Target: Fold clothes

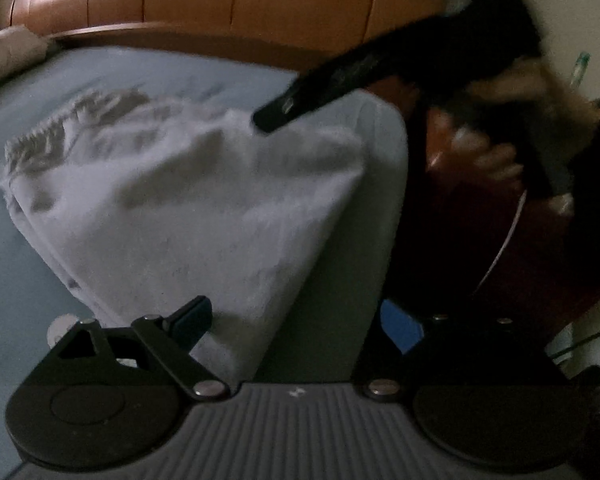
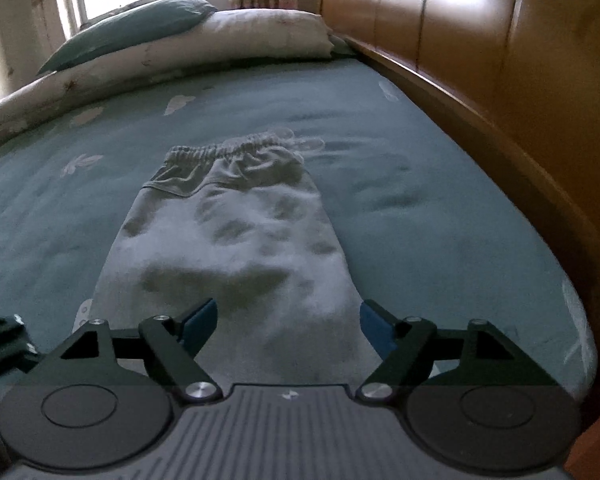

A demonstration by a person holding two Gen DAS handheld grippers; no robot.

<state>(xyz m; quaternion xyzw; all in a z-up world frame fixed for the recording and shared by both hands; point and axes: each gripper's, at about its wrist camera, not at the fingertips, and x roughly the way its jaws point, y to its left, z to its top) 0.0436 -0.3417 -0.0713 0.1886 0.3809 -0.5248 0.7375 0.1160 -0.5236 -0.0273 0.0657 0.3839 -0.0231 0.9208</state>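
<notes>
The wide bed covered in a teal sheet with a pale leaf print [image 2: 440, 216] fills both views, bounded by a curved, glossy brown wooden headboard [image 2: 480, 48]. A long cream bolster [image 2: 228, 44] and a teal pillow [image 2: 132, 28] lie at the far edge below a window.

The task's thing, a pair of light grey fabric trousers with a gathered elastic waistband [image 2: 236, 240], lies on the sheet near the bed's corner. In the right wrist view it forms one long narrow strip, waistband at the far end, near end running under the camera. It appears already folded lengthwise, one leg over the other; the blur prevents confirmation. The surface is rumpled.

The right gripper [image 2: 288, 320] stands over the near end of the trousers, blue pads spread wide to either side of the cloth and pressing on nothing. The left gripper [image 1: 300, 320] stands over the near edge, jaws equally wide and empty.

Judgement: the lengthwise fold is probably done. The crosswise folds, bringing the leg ends towards the waistband, and smoothing remain.
</notes>
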